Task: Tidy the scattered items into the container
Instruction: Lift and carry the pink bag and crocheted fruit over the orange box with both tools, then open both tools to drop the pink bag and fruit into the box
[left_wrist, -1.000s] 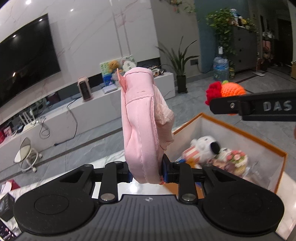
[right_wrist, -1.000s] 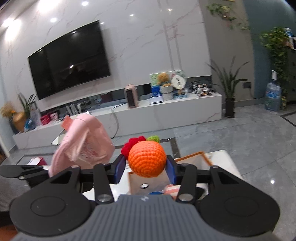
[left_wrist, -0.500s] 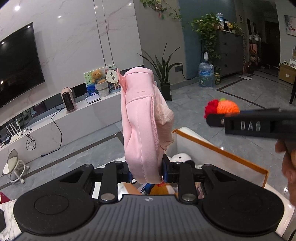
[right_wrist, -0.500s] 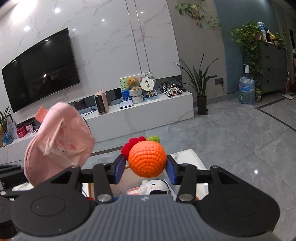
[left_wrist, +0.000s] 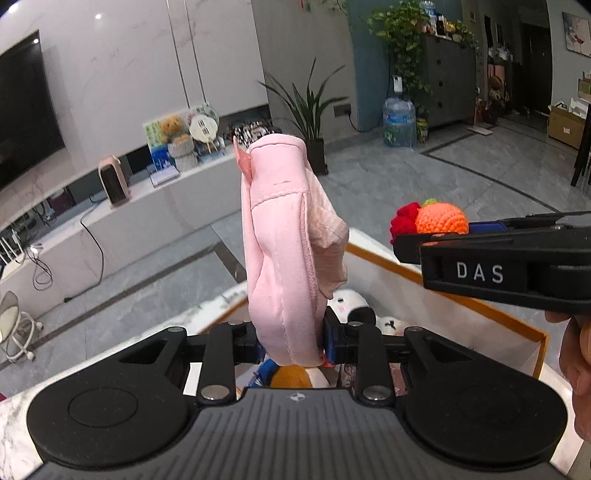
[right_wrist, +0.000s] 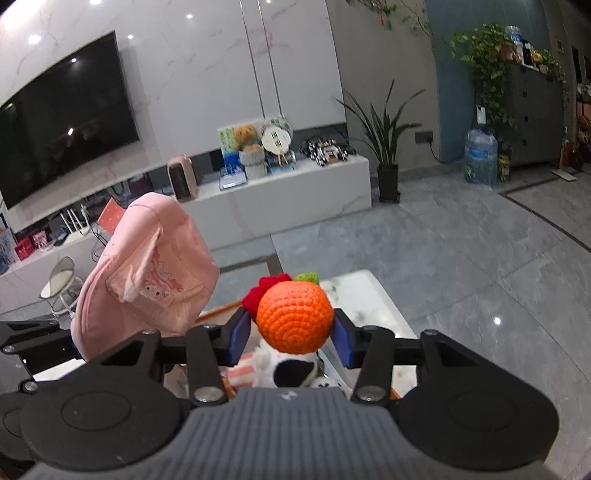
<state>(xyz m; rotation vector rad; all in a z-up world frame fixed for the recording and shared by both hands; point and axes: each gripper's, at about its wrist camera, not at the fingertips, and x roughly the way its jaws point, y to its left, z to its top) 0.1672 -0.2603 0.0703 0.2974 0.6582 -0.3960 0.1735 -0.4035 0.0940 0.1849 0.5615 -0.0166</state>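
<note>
White marbled worktop (left_wrist: 14, 413) fills the nearest ground under both tools, and on it stands an open box (left_wrist: 480, 314) with an orange rim and pale inner walls; soft toys (left_wrist: 351, 312) lie inside it, among them a white one with black patches, partly hidden by the tools; the left gripper (left_wrist: 291, 341) sits low over the near end of the box, its jaws nearly closed and pinching the lower edge of a pink cap (left_wrist: 280, 258), which stands upright above them with a small orange tag at its top; seen from the right wrist, the same pink cap (right_wrist: 147, 273) shows a cartoon print on its inner lining; the right gripper (right_wrist: 291, 338) is also nearly closed, its blue pads pressed on either side of a crocheted orange ball (right_wrist: 293, 315) with a red ruffle and a green bit behind it; in the left view that orange ball (left_wrist: 441, 221) hangs above the far side of the box, with part of a hand (left_wrist: 576, 373) at the right edge; beyond the worktop lies grey tiled floor (right_wrist: 461, 251); farther off, a long white cabinet (right_wrist: 295, 199) carries a small pink heater (right_wrist: 183, 177) and a teddy bear (right_wrist: 245, 134); a dark television (right_wrist: 62, 110) hangs on the marble wall, and a potted plant (right_wrist: 384, 147) and a water bottle (right_wrist: 480, 155) stand to the right.
</note>
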